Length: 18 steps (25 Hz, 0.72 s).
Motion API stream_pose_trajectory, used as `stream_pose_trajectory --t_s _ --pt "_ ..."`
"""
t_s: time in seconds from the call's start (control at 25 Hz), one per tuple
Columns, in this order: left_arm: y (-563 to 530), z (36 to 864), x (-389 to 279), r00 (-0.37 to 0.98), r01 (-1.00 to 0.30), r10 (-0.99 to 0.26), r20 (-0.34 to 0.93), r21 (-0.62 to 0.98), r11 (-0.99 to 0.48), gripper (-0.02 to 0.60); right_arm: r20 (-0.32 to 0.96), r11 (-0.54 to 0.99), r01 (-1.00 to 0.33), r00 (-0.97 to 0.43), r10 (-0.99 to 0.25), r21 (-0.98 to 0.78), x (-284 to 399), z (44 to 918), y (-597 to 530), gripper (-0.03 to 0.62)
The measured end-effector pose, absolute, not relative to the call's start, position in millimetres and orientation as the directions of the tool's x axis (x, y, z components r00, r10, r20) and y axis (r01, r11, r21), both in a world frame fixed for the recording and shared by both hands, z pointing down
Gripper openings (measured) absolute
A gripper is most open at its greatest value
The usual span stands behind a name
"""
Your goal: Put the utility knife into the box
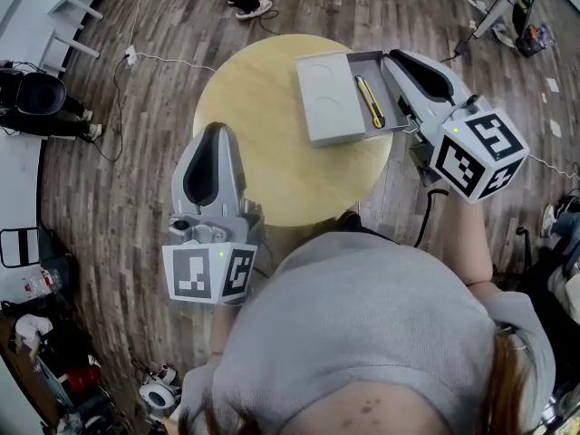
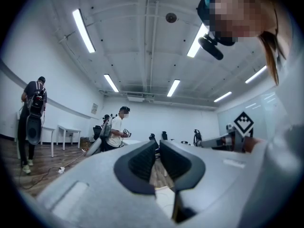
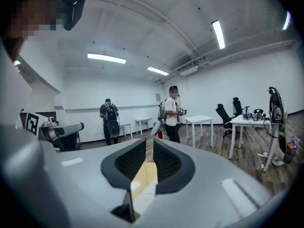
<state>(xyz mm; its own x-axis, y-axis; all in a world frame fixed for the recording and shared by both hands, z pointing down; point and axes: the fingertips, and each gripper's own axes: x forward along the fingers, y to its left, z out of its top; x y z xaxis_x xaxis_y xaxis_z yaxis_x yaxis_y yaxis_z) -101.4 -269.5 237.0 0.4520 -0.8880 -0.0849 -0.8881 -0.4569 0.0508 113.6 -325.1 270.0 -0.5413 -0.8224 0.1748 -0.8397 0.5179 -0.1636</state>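
left gripper [image 1: 216,130] [image 2: 158,144] hangs at the near-left edge of the round pale wooden bench [image 1: 245,89], jaws a narrow slit apart, empty. the open grey plastic box [image 1: 326,102] sits far right on the bench. the yellow utility knife [image 1: 369,101] lies in its tray. right gripper [image 1: 391,57] [image 3: 148,144] overlaps the box's right edge, jaws slightly apart, empty.

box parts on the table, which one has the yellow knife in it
The darker open tray on the right: the yellow utility knife lies along its floor. The paler flat part to its left holds nothing.
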Motion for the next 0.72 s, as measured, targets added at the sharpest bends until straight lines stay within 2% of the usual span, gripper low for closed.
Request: stream_pose_trajectory --t_s 0.08,0.16,0.72 --pt "-267.8 234.6 -100.3 0.456 -0.886 -0.885 -0.094 0.046 -0.461 0.021 0.131 0.526 -0.837 -0.544 -0.829 -0.152 113.3 258.7 -314.4 0.046" --pt "-264.4 231.8 -97.0 0.464 -0.882 -0.880 -0.101 0.038 -0.470 0.021 0.087 0.528 -0.838 -0.542 -0.836 -0.141 113.8 248.2 -303.8 0.003" --pt "-238.1 227.4 -57.3 0.490 -0.870 -0.864 -0.121 0.005 -0.494 0.021 0.001 0.570 -0.818 -0.572 -0.820 -0.078 144.6 237.9 -249.5 0.003"
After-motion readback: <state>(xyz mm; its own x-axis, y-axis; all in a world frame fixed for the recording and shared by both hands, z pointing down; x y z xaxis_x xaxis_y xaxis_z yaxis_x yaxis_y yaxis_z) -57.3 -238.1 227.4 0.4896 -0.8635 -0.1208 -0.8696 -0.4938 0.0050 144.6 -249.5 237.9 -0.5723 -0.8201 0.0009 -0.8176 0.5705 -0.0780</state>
